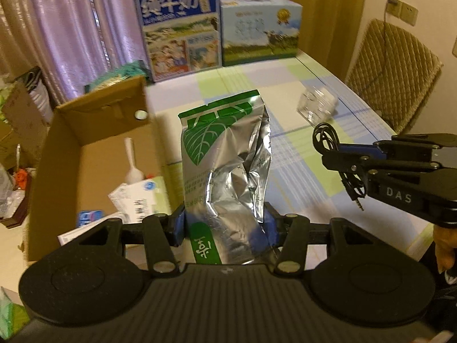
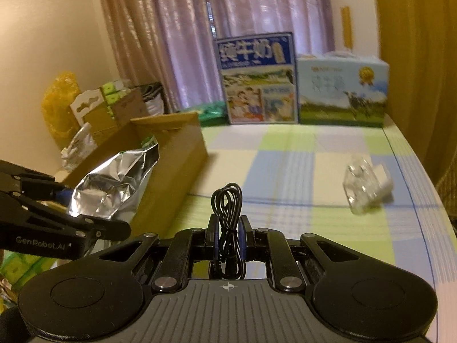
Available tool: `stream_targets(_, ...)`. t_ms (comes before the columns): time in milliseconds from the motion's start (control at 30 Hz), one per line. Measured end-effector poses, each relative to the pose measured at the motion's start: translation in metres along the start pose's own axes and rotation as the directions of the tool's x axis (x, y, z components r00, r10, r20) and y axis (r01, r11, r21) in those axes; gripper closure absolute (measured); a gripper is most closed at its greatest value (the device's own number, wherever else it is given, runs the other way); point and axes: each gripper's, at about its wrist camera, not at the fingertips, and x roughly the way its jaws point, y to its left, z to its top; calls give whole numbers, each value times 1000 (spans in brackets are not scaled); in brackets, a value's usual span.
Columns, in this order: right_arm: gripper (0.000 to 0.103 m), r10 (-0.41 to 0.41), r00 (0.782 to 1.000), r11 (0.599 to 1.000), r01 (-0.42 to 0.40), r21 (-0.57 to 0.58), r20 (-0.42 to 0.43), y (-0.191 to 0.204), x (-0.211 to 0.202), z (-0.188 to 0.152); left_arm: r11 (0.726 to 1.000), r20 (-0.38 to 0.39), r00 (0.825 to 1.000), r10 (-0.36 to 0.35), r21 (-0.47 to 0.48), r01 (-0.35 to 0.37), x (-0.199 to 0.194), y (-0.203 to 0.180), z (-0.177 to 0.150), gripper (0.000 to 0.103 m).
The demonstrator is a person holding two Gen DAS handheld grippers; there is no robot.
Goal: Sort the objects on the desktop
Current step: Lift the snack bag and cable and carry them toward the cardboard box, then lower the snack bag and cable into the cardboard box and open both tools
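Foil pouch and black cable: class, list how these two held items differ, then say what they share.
The foil pouch is broad, crinkled silver with green print; the black cable is a thin, coiled bundle. The left gripper clamps the pouch with jaws wide apart; the right gripper pinches the cable nearly closed. Both are lifted above the table.

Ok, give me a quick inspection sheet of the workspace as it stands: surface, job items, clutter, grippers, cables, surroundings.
Surface: table under a checked green, blue and cream cloth.
Job's things: silver and green foil pouch, held upright; coiled black cable, held; clear plastic container lying on the cloth; open cardboard box at the table's left side, with a white bottle and papers inside.
Clutter: two milk cartons standing at the far edge.
Grippers: left gripper shut on the pouch; right gripper shut on the cable.
Cables: only the held one, its plug dangling free.
Surroundings: curtains, a quilted chair, stacked boxes and bags beyond the cardboard box.
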Motion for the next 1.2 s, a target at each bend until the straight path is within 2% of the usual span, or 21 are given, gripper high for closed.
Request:
stream_targets(500,93,89,996,991,-89,-97,-11,75,26,37,995,27,996,80,-69,-78,-32,69,-9,56)
stream_targets(967,93,130,989,989,-134,-58,-71,103,74,61,985,49,992,120,-130,-113,-29,143,7,56)
stream_targets(1200,93,148,985,988,-152,-41,-87,115,101,69,979,30,993,114,-173,-107,-8,177,14,56)
